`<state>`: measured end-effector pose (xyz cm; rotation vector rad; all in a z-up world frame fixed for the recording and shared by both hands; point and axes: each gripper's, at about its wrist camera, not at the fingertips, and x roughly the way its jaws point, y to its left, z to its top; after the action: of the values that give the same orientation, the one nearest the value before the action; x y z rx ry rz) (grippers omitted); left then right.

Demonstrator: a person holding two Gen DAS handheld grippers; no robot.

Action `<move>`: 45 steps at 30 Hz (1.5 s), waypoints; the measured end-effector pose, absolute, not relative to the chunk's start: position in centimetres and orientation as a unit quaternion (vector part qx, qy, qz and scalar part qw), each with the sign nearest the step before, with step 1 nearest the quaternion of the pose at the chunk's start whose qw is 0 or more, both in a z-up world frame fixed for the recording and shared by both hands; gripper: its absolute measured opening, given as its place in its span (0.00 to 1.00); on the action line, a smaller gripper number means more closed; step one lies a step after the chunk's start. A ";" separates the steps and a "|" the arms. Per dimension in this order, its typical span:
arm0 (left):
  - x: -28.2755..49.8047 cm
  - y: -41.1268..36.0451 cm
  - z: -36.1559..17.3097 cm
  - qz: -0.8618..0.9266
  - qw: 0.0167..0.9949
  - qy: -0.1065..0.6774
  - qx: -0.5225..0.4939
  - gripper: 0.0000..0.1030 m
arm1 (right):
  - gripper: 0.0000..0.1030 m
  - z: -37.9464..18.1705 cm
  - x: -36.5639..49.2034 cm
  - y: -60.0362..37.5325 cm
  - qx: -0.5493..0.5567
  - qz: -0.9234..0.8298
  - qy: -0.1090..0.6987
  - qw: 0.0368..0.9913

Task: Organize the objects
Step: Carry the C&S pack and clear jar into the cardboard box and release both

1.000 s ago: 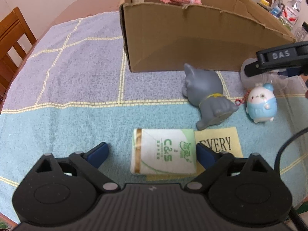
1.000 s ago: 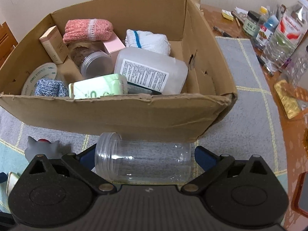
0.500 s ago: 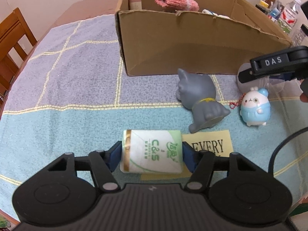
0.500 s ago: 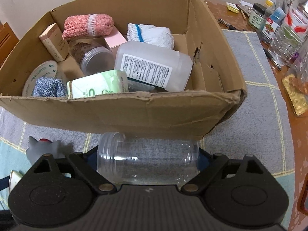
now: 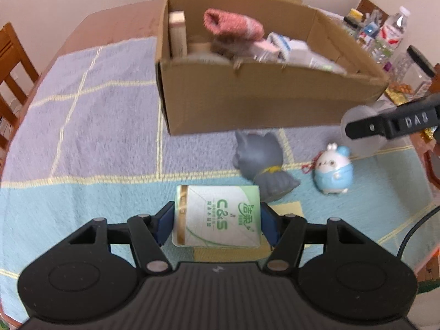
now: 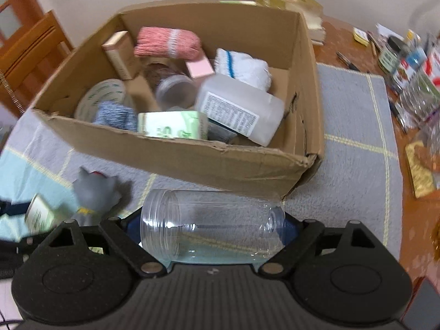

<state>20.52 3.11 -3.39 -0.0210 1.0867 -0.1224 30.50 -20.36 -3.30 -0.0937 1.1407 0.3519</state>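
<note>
Because both grippers are loaded at once and the cardboard box (image 6: 176,154) sits just ahead of both sets of fingers, the biggest risk is at its near wall: a load carried too low could catch the torn top edge and be knocked loose or shove the box along the checked cloth (image 5: 82,126). The box is already crowded with a white plastic jug (image 6: 242,110), rolled socks and a tissue pack against the near wall, so whatever goes in may land on top and roll back out. The right gripper (image 6: 213,227) has its jaws clamped end to end on the clear plastic jar (image 6: 211,225), which lies crosswise between the fingers; its walls are smooth and thin, so I judge it could slip or spin out if the grip eases or the wrist rolls. The left gripper (image 5: 217,217) is closed on the sides of the tissue pack (image 5: 217,216), lifted clear of the yellow card (image 5: 286,209) beneath the fingers; being soft, it may squash and sag free. Smallest hazards: the grey cat figure (image 5: 264,162) and the small white-and-blue toy (image 5: 331,172), just beyond the left fingers, could be clipped in passing.
</note>
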 end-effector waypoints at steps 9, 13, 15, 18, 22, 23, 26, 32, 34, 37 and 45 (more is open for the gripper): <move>22.3 3.5 3.4 -0.090 0.879 0.467 -0.003 0.61 | 0.91 2.3 28.5 -20.3 -0.068 0.238 0.505 0.827; 24.6 2.9 6.2 -0.099 0.895 0.435 0.009 0.61 | 0.91 4.9 28.3 -19.7 -0.076 0.261 0.473 0.838; 26.3 2.4 7.0 -0.100 0.900 0.423 0.020 0.61 | 0.91 5.9 28.7 -19.2 -0.079 0.266 0.456 0.846; 28.8 1.8 7.5 -0.099 0.905 0.413 0.033 0.61 | 0.91 6.7 29.6 -18.4 -0.079 0.265 0.443 0.853; 31.3 1.4 7.0 -0.081 0.909 0.406 0.046 0.84 | 0.91 7.0 31.0 -17.7 -0.079 0.259 0.433 0.860; 31.7 1.5 6.8 -0.075 0.909 0.408 0.049 0.91 | 0.91 7.0 31.4 -17.5 -0.080 0.260 0.431 0.861; 32.1 1.9 6.5 -0.077 0.908 0.409 0.046 0.91 | 0.91 6.6 32.8 -16.9 -0.089 0.261 0.425 0.862; 32.0 2.8 5.5 -0.058 0.901 0.427 0.052 0.91 | 0.91 5.4 35.8 -15.1 -0.101 0.263 0.434 0.856; 32.0 3.3 5.5 -0.043 0.900 0.430 0.050 0.91 | 0.92 5.3 36.4 -14.3 -0.109 0.271 0.428 0.855; 32.0 4.2 5.6 -0.033 0.901 0.431 0.049 0.92 | 1.00 5.2 36.7 -13.3 -0.137 0.262 0.400 0.867; 30.2 4.7 5.8 -0.041 0.904 0.424 0.038 0.96 | 1.00 5.0 35.8 -13.7 -0.139 0.284 0.396 0.862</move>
<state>30.22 4.65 5.83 0.0782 0.8759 -0.0848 35.77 -13.72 5.04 -0.2907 0.8307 0.5956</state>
